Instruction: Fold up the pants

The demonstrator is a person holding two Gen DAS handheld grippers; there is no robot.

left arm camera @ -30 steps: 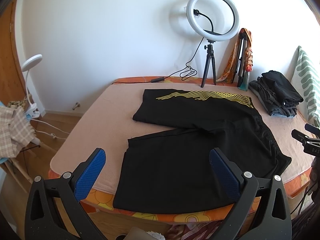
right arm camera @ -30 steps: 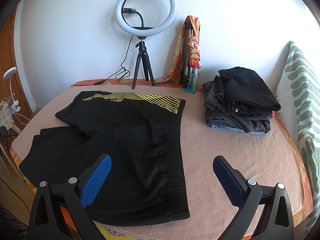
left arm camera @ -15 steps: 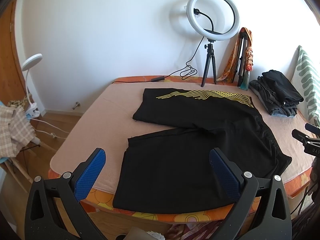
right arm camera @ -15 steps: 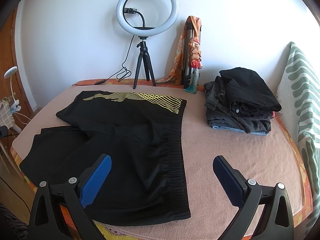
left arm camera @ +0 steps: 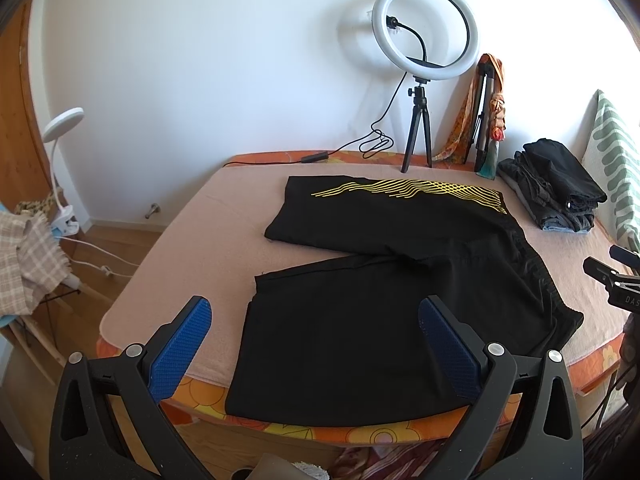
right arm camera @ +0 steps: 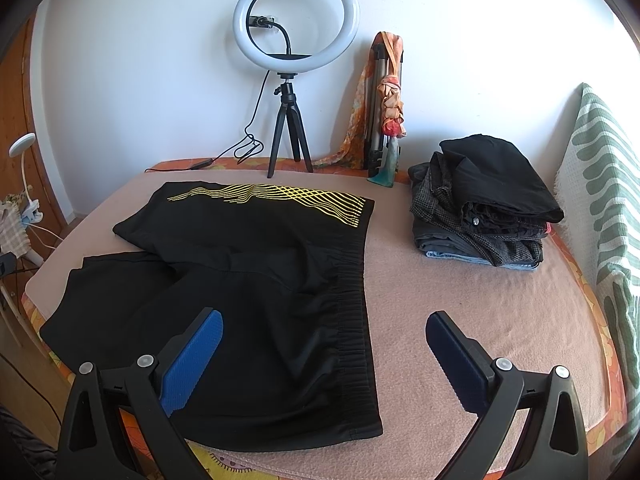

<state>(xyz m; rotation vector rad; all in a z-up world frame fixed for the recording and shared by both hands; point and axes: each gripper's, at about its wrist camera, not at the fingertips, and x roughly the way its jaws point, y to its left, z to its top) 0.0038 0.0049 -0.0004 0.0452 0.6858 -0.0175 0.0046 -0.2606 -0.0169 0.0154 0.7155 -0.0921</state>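
Left gripper (left arm camera: 314,342) spread wide, holding nothing; right gripper (right arm camera: 324,346) likewise. Beyond them, black shorts with yellow wave print (right arm camera: 256,276) lie flat, unfolded, on pink-covered bed (right arm camera: 460,300). Farther back: stack of folded dark clothes (right arm camera: 484,204), white ring light on black tripod (right arm camera: 296,20).

White wall (left arm camera: 200,60), ring light (right arm camera: 296,12) (on tripod), wooden floor (left arm camera: 116,248)

A home bedroom is showing here: a bed (right arm camera: 480,320) under a pink blanket and flowered orange sheet is sitting against a white wall, a stack of folded clothes (right arm camera: 484,200) is resting near a green-patterned pillow (right arm camera: 604,200), a ring light (right arm camera: 296,16) is standing on a small tripod, and a clip-on lamp (left arm camera: 60,140) is standing over wooden flooring (left arm camera: 116,240).
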